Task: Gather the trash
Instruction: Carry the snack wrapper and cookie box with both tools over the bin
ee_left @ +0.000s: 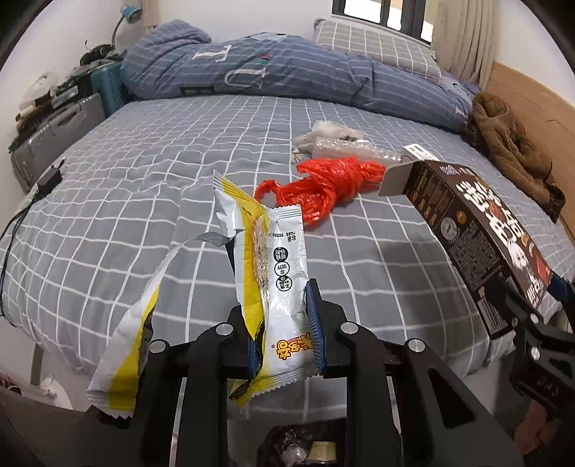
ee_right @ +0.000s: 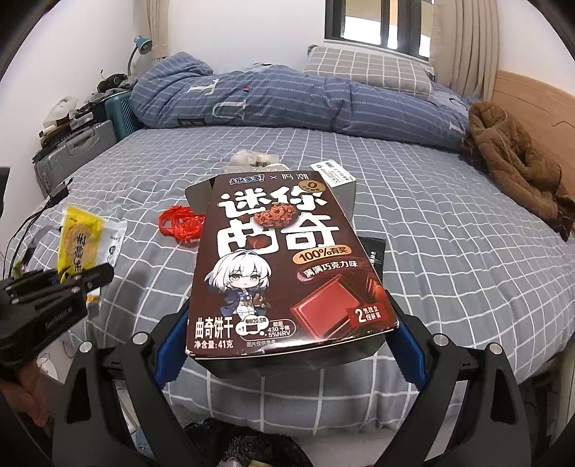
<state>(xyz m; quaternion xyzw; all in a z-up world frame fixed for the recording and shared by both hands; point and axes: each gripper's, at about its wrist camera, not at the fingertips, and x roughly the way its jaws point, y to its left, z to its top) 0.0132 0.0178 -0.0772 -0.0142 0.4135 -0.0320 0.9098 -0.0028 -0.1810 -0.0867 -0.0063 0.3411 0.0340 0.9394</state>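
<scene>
Both Hands Hold Trash

Our left gripper [ee_left: 285, 332] pinches a yellow snack wrapper [ee_left: 276, 273] – our right gripper [ee_right: 291, 345] squeezes a brown cookie box [ee_right: 284, 266]. A red plastic bag [ee_left: 323, 186] lies farther away on the bed [ee_left: 143, 172].

Glossy foil wrapper [ee_left: 284, 287], printed cardboard box [ee_right: 284, 266]

My left wrist camera sat low at the near edge of the bed [ee_left: 143, 151], angled down toward the far duvet [ee_left: 273, 68]. My right wrist camera looked the same way from just to the right. Both shared the bed, duvet and window [ee_right: 377, 21].
</scene>
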